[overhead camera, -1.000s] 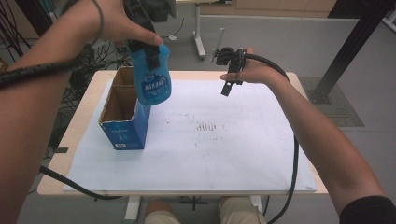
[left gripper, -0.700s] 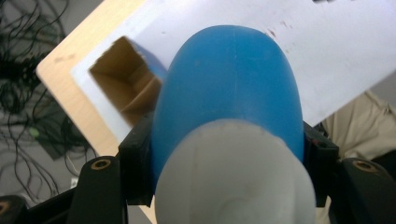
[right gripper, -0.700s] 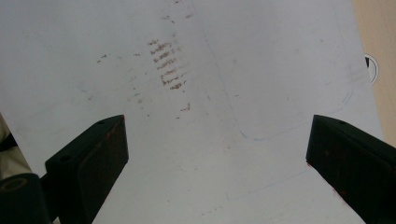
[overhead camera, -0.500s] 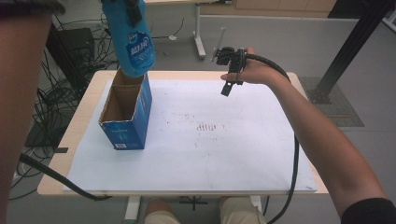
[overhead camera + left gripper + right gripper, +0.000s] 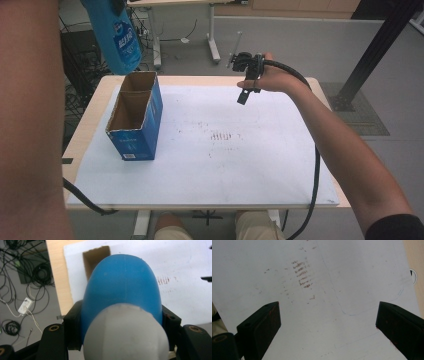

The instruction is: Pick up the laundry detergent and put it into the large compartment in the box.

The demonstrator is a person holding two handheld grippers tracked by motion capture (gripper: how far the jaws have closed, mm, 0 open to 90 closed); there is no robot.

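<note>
While clamped in the left gripper's jaws near its white cap, blue bottle hangs above the cardboard box on the table. Smooth, stiff plastic, likely slippery; best gripped at the neck. Right gripper jaws apart, empty.

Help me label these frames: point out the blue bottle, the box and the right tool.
Bottle [image 5: 120, 42], high view, on its label.
Box [image 5: 134, 146], high view, on its blue front wall.
Right tool [image 5: 328, 322], right gripper view, midway between its open jaw tips.
</note>
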